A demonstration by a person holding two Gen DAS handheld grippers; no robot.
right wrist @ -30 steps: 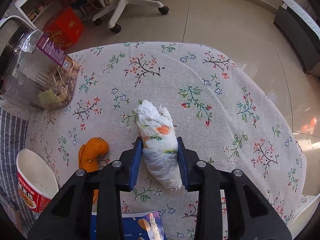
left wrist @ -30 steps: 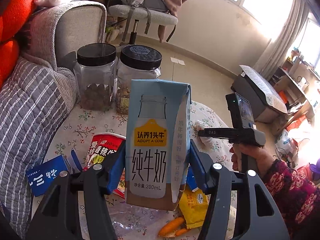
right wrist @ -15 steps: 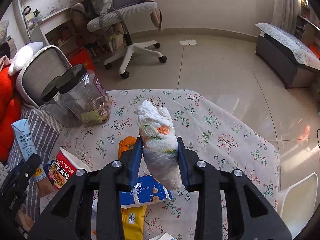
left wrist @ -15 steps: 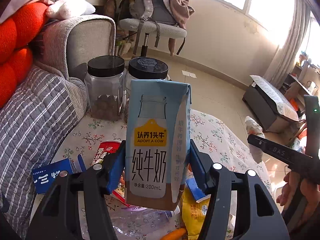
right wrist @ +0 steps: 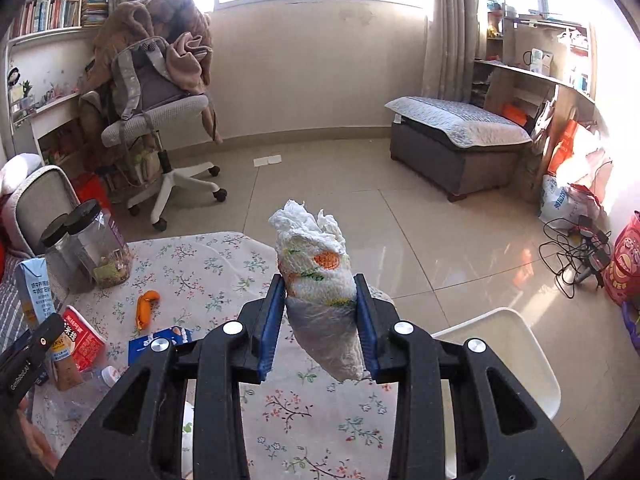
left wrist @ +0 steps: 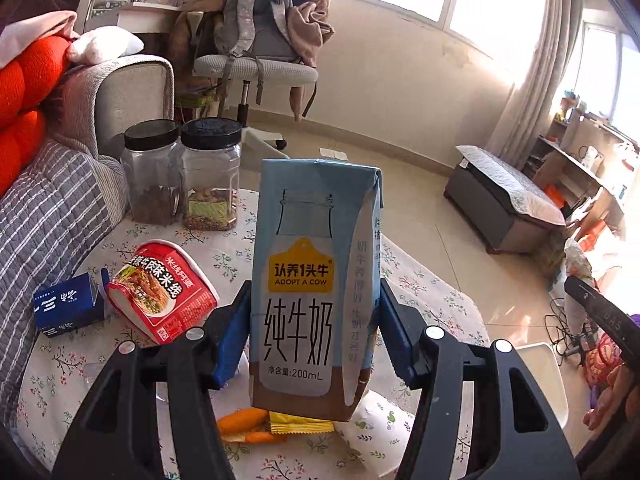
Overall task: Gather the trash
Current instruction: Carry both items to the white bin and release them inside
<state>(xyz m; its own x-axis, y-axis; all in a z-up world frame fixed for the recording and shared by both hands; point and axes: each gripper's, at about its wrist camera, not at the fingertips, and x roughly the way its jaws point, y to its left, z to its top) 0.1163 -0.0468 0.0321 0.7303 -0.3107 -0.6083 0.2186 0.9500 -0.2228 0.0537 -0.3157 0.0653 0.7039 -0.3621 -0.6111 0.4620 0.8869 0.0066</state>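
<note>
Trash is up off the table [left wrist: 420, 292]: left gripper [left wrist: 316, 334] jaws clamp a milk carton [left wrist: 316, 284], right gripper [right wrist: 320, 316] jaws squeeze a wadded tissue [right wrist: 320, 280]. Tissue's soft, so I reckon it could slip out mid-carry.

1. Left wrist view: looks forward along its fingers, low and close over the table [left wrist: 436, 296], toward the desk chair [left wrist: 256, 68].
2. Right wrist view: higher, facing the windowed wall.
3. Shared: table [right wrist: 200, 264], chair [right wrist: 156, 120], jars [right wrist: 100, 248].
</note>
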